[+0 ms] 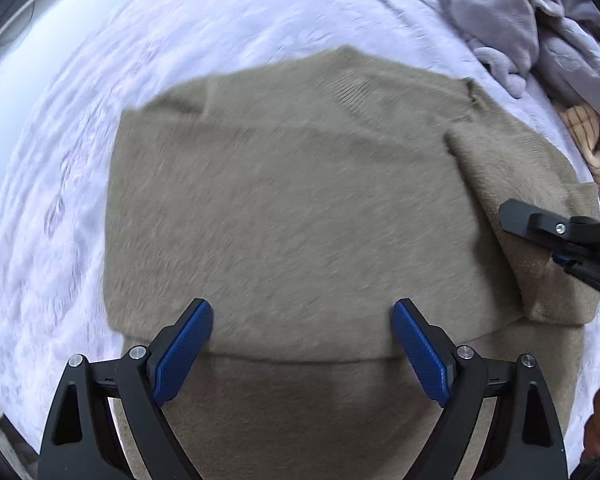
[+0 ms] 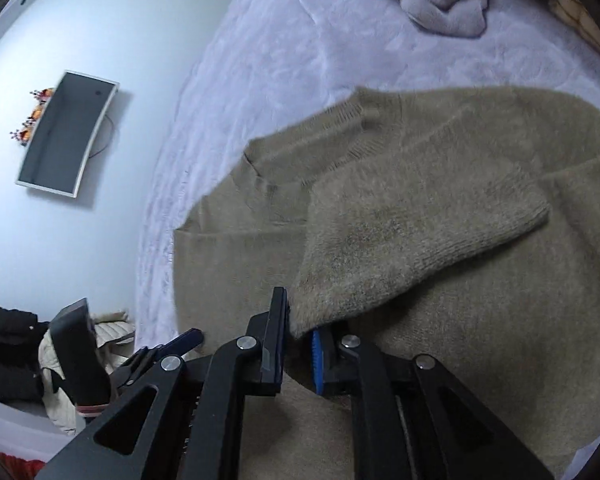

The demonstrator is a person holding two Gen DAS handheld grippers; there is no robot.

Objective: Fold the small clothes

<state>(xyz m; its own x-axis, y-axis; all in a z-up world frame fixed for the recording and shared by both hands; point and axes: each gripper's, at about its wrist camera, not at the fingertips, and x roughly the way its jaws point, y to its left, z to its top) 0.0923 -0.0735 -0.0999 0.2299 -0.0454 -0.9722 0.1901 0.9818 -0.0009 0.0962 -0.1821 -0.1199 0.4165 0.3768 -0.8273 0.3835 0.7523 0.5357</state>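
Note:
A fuzzy tan sweater (image 1: 292,208) lies flat on a pale lilac plush bed cover (image 1: 60,208), its collar at the far edge. My left gripper (image 1: 302,344) is open and empty, hovering over the sweater's near hem. My right gripper (image 2: 300,344) is shut on the sweater's sleeve (image 2: 412,232), which is folded over the body (image 2: 500,340). The right gripper also shows at the right edge of the left wrist view (image 1: 560,236), over the folded sleeve (image 1: 520,200).
A heap of lilac-grey clothes (image 1: 512,20) and an orange knit (image 1: 592,148) lie at the far right of the bed. A wall-mounted screen (image 2: 68,136) hangs on the white wall. Dark and cream clothes (image 2: 16,356) lie beside the bed.

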